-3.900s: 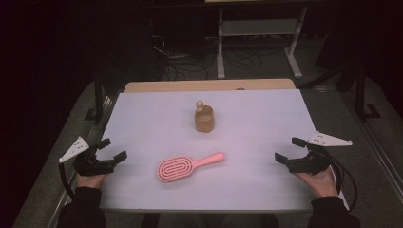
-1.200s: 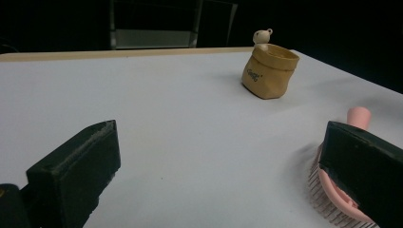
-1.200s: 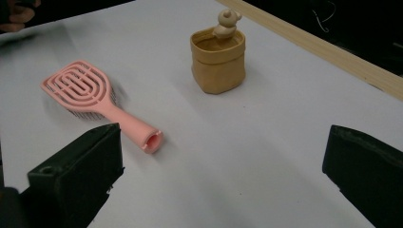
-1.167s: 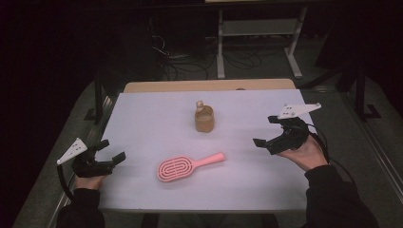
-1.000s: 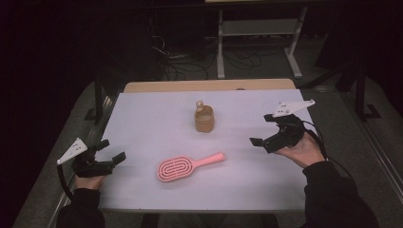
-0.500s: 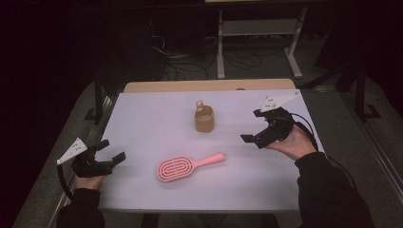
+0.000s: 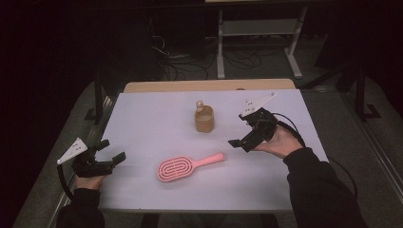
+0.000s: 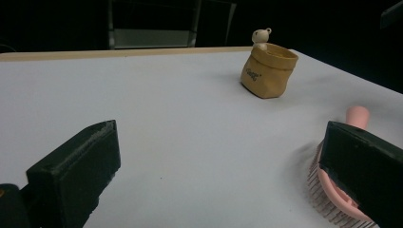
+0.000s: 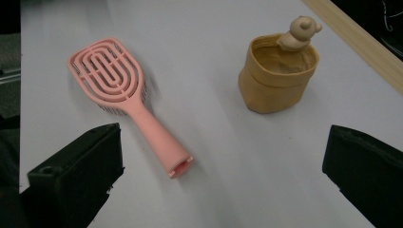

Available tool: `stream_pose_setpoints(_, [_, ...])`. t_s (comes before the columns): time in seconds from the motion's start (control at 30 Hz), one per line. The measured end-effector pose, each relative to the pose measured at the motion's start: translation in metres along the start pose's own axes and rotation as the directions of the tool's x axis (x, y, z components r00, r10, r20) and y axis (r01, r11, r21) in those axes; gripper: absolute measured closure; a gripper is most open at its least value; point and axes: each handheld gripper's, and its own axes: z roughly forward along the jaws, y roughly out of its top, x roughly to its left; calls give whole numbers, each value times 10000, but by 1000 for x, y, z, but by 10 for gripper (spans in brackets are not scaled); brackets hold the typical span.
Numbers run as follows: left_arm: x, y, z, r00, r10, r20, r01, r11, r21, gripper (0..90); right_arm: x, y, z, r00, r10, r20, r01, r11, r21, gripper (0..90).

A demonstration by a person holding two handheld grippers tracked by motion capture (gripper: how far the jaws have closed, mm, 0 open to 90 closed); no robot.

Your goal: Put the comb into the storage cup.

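My right gripper (image 7: 246, 134) hangs above the white table sheet (image 7: 142, 114), jaws spread wide and holding nothing. Ahead of it lie the pink plastic vented hairbrush (image 9: 124, 93) and the tan soft fabric pouch with a small bear figure on its rim (image 9: 278, 71). The brush's long axis runs from its head toward this gripper, and the open handle end lies just beyond the jaws, nearer the one at that view's left. My right gripper is the nearer to the handle; the pouch stands beyond, apart from the brush. My left gripper (image 7: 108, 153) rests at the sheet's left edge, jaws likewise spread and empty. The pouch carries small dark print, too small to read.
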Motion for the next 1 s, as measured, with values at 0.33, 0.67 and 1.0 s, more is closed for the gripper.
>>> stream_pose_setpoints(0.33, [0, 0, 0, 10000, -7, 14, 7, 10000, 3, 0, 3, 9, 14, 9991, -273, -331, 281, 9993, 255, 0])
stream_pose_setpoints(0.67, [1, 0, 0, 10000, -44, 55, 44, 10000, -5, 0, 8, 17, 27, 9957, -709, -591, 751, 9947, 709, 0])
stream_pose_setpoints(1.0, [1, -1, 0, 9999, -126, 97, 126, 9999, -9, 0, 13, 24, 46, 9879, -1069, -1127, 1200, 9858, 1172, 0])
